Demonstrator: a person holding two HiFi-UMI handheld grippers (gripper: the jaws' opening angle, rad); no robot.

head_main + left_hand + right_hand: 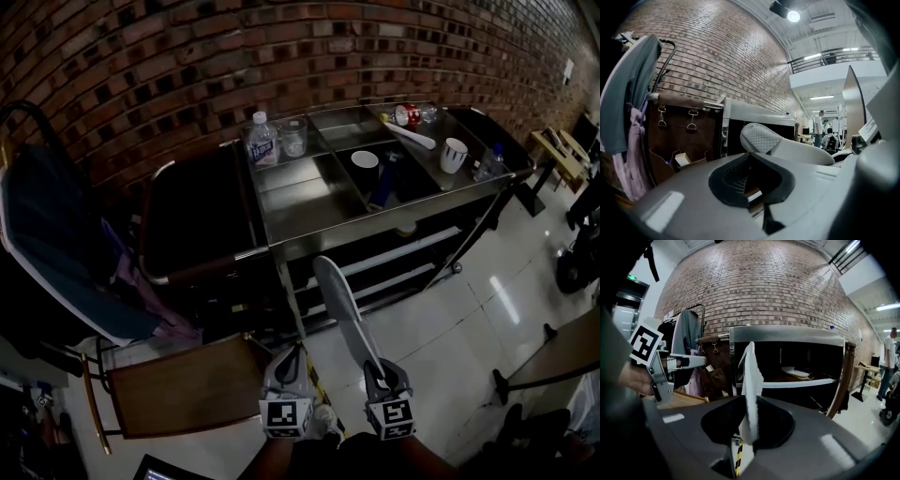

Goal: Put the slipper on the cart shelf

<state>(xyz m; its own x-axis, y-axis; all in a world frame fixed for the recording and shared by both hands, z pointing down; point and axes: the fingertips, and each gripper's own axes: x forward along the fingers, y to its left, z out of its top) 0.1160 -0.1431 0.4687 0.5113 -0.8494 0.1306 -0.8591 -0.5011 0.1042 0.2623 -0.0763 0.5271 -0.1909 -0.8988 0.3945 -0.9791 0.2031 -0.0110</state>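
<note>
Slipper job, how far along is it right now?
Done: the slipper is picked up. In hand: the right gripper is clamped on it, held on edge, short of the cart shelf. The left gripper holds nothing. Left: setting it there and letting go.

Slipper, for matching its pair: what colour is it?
White slipper, quilted toe; left gripper view.

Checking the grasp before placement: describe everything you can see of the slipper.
The slipper is pale grey-white, of soft-looking fabric, with a quilted closed toe and a flat open heel part. The right gripper is shut on its heel end. It sticks out forward, turned on edge, toe toward the metal cart. It is held in the air above the floor and touches nothing else; the left gripper is beside it, apart.
</note>
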